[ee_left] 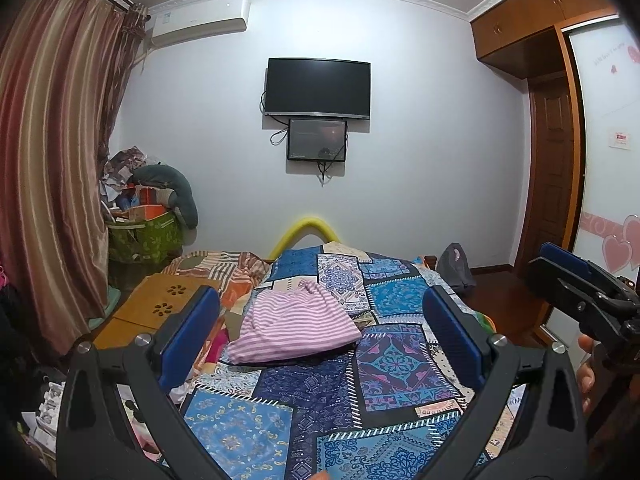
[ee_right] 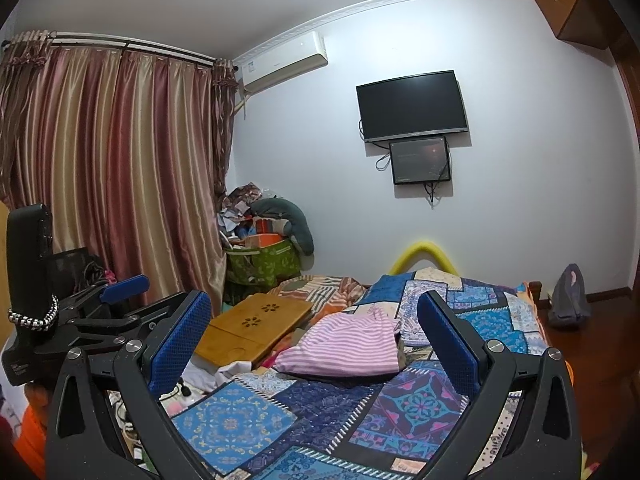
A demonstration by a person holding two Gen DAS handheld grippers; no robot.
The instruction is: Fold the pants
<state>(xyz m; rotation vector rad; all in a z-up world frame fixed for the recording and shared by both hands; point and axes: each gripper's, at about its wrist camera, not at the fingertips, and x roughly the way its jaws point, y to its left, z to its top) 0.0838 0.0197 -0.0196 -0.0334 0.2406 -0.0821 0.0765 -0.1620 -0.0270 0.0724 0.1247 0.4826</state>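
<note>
Pink-and-white striped pants (ee_left: 298, 326) lie folded in a compact bundle on the blue patchwork bedspread (ee_left: 320, 408); they also show in the right wrist view (ee_right: 348, 346). My left gripper (ee_left: 320, 312) is open and empty, raised above the bed, short of the pants. My right gripper (ee_right: 314, 312) is open and empty, also held above the bed with the pants between and beyond its fingers. The right gripper shows at the right edge of the left wrist view (ee_left: 576, 280); the left gripper shows at the left of the right wrist view (ee_right: 116, 292).
A wooden lap desk (ee_right: 256, 328) lies on the bed left of the pants. A cluttered green bag (ee_right: 262, 264) stands by the curtains (ee_right: 120, 168). A TV (ee_left: 318, 88) hangs on the far wall. A wardrobe (ee_left: 552, 140) and grey bag (ee_left: 454, 268) are at the right.
</note>
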